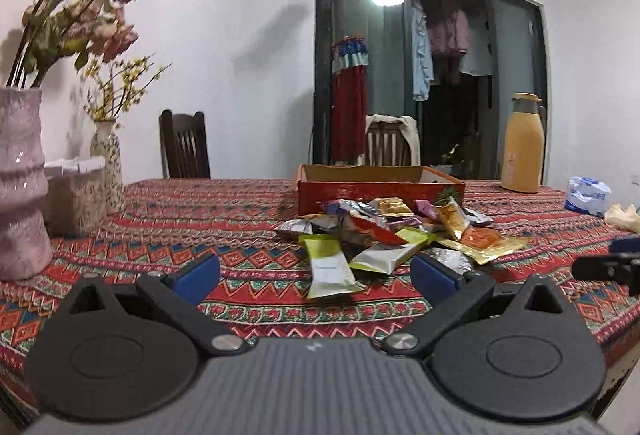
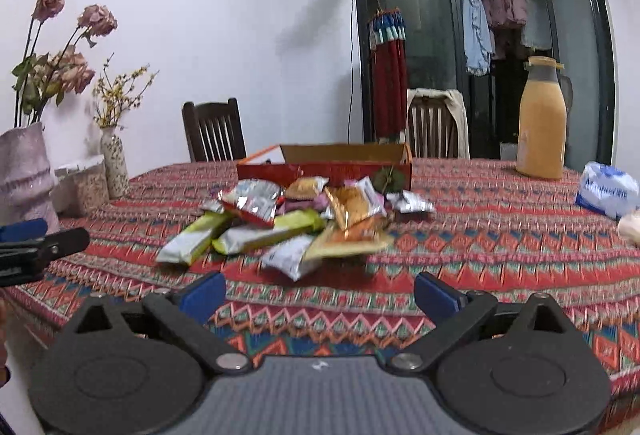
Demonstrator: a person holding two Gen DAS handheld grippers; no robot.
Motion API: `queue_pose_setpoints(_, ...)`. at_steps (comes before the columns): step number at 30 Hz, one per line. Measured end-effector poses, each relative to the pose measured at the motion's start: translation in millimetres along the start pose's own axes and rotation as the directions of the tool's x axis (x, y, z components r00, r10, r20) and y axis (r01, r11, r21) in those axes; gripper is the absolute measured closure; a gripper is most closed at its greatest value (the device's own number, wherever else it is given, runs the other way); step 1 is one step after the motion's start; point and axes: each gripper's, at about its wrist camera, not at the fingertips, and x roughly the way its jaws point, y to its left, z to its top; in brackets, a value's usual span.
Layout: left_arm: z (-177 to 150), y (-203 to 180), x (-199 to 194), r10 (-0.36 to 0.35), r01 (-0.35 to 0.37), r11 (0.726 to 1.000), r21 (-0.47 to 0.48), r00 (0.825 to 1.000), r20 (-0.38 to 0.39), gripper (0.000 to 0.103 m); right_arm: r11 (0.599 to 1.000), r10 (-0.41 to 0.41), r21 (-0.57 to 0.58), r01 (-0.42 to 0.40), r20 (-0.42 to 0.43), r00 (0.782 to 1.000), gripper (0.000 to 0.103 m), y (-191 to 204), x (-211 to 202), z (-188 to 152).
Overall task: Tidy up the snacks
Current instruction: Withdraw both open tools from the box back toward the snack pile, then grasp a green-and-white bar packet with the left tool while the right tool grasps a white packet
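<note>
Both jaws wide, empty: left gripper [image 1: 315, 277], right gripper [image 2: 320, 295] low at frame bottom, aimed at snacks [image 2: 288, 219] heaped mid-frame before box [image 2: 332, 167], likely for pickup.

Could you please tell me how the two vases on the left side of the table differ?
The pink vase is wide and ribbed; the speckled vase is slim and smooth. The pink vase holds tall faded pink roses; the speckled vase holds thin yellow-flowered twigs. The pink vase stands nearer the cameras. Both stand upright on the patterned tablecloth.
</note>
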Motion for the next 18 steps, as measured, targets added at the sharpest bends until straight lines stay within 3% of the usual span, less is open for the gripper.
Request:
queue_pose_setpoints(14,-3,4,43,-0.054,0.053,0.999,-0.007,0.994,-0.094,0.0,0.999,0.037,0.035,-0.034,-0.087,0.996,0.007,13,45,0)
queue_pose_setpoints(18,0,7,64,-0.069,0.068,0.998,-0.01,0.989,-0.134,0.009,0.996,0.064,0.064,-0.056,-0.133,0.989,0.013,14,71,1)
